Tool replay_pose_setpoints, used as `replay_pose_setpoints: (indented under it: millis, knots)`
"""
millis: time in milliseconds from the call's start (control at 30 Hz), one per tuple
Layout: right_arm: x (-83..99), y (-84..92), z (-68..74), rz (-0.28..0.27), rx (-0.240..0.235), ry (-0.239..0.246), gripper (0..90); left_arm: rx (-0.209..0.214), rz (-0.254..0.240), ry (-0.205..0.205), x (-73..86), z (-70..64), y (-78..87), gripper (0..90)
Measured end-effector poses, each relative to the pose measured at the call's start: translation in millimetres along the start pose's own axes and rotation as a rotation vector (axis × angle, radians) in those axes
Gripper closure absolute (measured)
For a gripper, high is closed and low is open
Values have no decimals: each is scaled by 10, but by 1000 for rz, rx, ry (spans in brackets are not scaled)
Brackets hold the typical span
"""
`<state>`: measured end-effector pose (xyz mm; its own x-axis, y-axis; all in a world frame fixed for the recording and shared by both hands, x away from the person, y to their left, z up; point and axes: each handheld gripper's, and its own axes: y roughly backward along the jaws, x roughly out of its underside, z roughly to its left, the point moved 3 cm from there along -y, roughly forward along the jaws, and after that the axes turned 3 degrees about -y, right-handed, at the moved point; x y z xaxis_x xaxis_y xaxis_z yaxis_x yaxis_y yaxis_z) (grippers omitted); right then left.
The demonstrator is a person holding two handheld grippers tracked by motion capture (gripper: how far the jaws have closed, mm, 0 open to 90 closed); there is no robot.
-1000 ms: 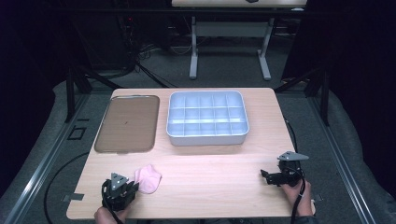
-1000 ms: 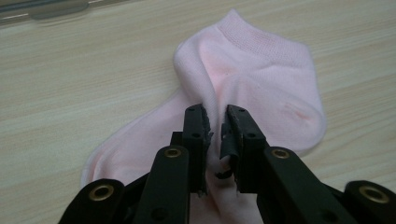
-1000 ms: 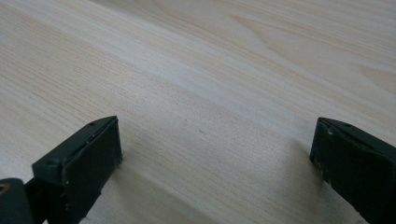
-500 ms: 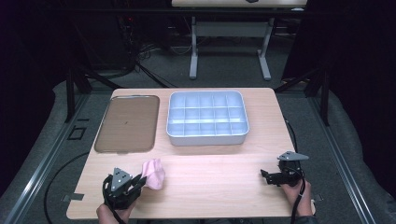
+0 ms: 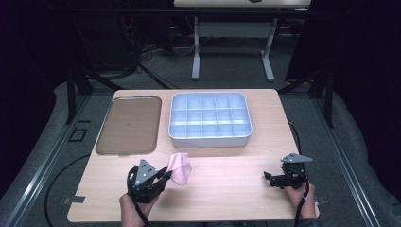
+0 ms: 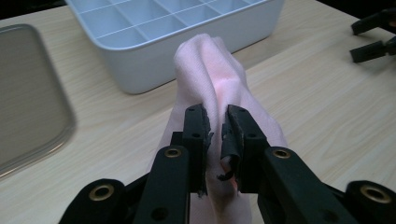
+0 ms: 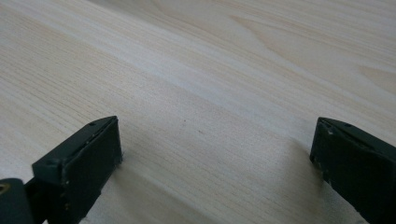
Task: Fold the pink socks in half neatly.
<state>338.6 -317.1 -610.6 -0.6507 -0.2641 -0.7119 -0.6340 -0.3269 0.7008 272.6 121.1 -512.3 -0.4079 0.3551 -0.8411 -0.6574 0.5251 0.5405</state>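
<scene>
A pink cloth (image 5: 179,168) hangs bunched from my left gripper (image 5: 165,173), lifted off the wooden table (image 5: 222,189) near its front left. In the left gripper view the jaws stand close together, shut on a fold of the pink cloth (image 6: 212,88), which rises ahead of my left gripper (image 6: 217,119) toward the white tray. My right gripper (image 5: 267,178) rests low at the front right of the table, held by a hand. In the right gripper view my right gripper (image 7: 215,144) is open, its fingers wide apart over bare wood.
A white divided tray (image 5: 210,138) with several empty compartments sits at the middle back of the table. A flat brown tray (image 5: 128,125) lies to its left. In the left gripper view the white tray's wall (image 6: 154,60) stands just beyond the cloth.
My left gripper has risen and moved right and forward with the pink cloth, which has come up off the table. The right gripper has not moved.
</scene>
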Motion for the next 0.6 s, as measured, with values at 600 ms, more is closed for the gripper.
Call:
replay_pose_setpoints:
  millis: [600]
  knots:
    - [0,0,-1,-2,5,-4,14,177,149,-46,-18,-558,-960,777]
